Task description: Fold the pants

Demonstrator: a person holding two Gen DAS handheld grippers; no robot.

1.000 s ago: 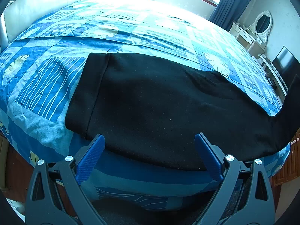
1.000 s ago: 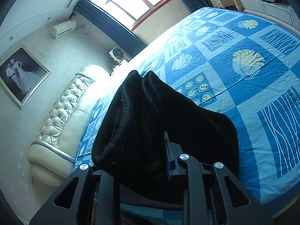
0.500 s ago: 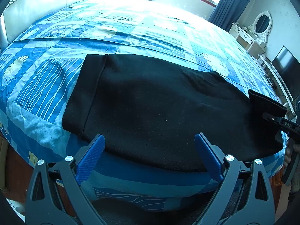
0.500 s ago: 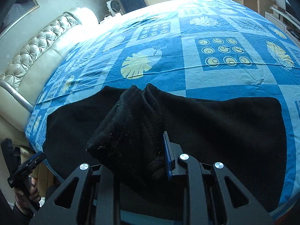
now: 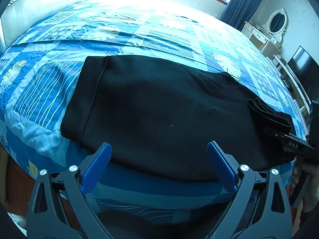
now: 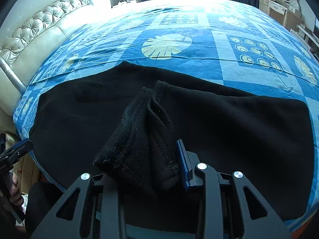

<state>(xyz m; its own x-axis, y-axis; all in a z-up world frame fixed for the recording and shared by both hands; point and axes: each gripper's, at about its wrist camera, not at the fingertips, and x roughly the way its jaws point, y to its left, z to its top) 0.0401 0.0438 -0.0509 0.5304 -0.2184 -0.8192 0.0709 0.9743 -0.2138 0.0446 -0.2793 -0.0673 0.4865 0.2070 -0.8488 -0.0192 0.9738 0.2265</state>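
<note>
Black pants (image 5: pixel 159 115) lie spread flat across the near part of a bed covered by a blue patterned bedspread (image 5: pixel 139 35), their long side running along the bed's front edge. In the left wrist view the left gripper (image 5: pixel 159 167) hangs just in front of that edge with its blue-padded fingers (image 5: pixel 95 167) spread wide and nothing between them; the near border of the pants sits just beyond the fingertips. The waistband end (image 5: pixel 83 99) lies on the left side of that view, marked by a seam running parallel to the end. On the right side of the same view the right gripper (image 5: pixel 287 139) comes in from the edge, clamped on a bunched end of the cloth (image 5: pixel 267 115) raised above the flat layer. The right wrist view shows this from close up: the right gripper (image 6: pixel 159 171) is clenched on a thick fold of the pants (image 6: pixel 143 139), which rises in a ridge between its fingers, with one blue pad (image 6: pixel 184 165) showing against the cloth. Behind the bed stand a tufted cream headboard (image 6: pixel 39 25) and a white dresser (image 5: pixel 259 39) with an oval mirror (image 5: pixel 276 21).
</note>
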